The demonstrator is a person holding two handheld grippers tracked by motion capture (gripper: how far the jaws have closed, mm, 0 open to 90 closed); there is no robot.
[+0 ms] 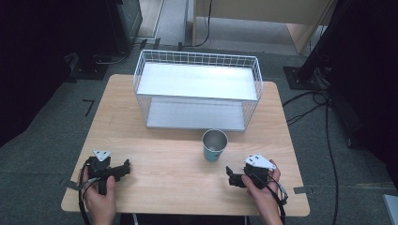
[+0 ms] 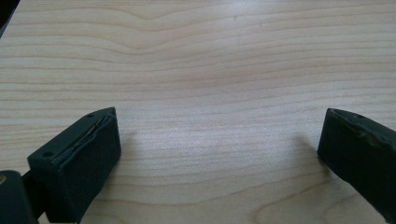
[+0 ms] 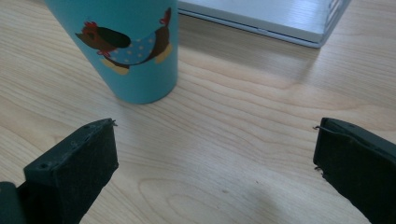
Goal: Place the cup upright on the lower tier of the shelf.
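A teal metal cup (image 1: pixel 215 146) stands upright on the light wooden table (image 1: pixel 164 164), just in front of the wire shelf rack (image 1: pixel 197 89) and toward the table's right half. In the right gripper view the cup (image 3: pixel 126 46) shows a cartoon hen in a dotted blue dress on its side, and its base rests flat on the wood.

The right tongs (image 1: pixel 231 175) lie low near the table's front edge, close to the cup but not touching it, pointed leftward across the table. Their jaws stand wide apart, with bare wood between them and the cup just beyond the left-hand jaw in the right gripper view (image 3: pixel 215 154). The rack's lower tray (image 3: pixel 271 16) shows at the top of that view.

The left tongs (image 1: pixel 126 167) rest near the front left of the table, well apart from the cup. Their jaws are also spread wide over bare wood grain (image 2: pixel 219 140), holding nothing.
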